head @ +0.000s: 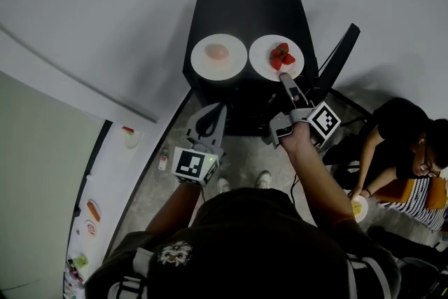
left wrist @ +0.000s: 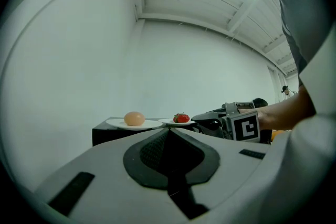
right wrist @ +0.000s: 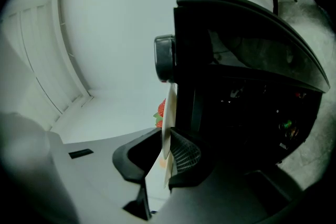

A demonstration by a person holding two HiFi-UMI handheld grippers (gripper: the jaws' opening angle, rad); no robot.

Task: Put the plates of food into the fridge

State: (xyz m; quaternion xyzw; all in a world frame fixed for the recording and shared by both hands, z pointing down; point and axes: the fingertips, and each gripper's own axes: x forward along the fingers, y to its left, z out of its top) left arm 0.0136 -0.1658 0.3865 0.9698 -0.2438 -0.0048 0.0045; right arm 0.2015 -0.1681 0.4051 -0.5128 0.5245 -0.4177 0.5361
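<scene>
While the strawberry plate (head: 262,61) sits on the black table (head: 238,10) at the operator's 12 o'clock, the right gripper (head: 285,78) has hold of its near rim at the plate's 6 o'clock. Its jaws are partly drawn in, with the thin white edge caught between the pads. The grip looks made, though contact at one pad is hard to confirm. The strawberries (head: 281,57) lie heaped at the plate's centre. A second plate (head: 203,61) carrying a pale, rounded piece of food (head: 217,51) rests just beside it, at its 9 o'clock, untouched.

The left gripper (head: 212,114) hangs short of the table with its jaws pressed together on nothing, pointing level toward the plates. A white appliance with stocked door shelves (head: 112,178), presumably the fridge, stands at the operator's 8 o'clock. A seated person (head: 399,129) works on the floor at 4 o'clock.

By the look of it, the first pickup is under way and neither plate has reached the fridge.

The next move calls for a level lift, as a one-sided pinch on the rim invites the plate to droop and the berries to roll. After that comes a slow swing toward 8 o'clock, with the idle left gripper free to steady the far edge.
</scene>
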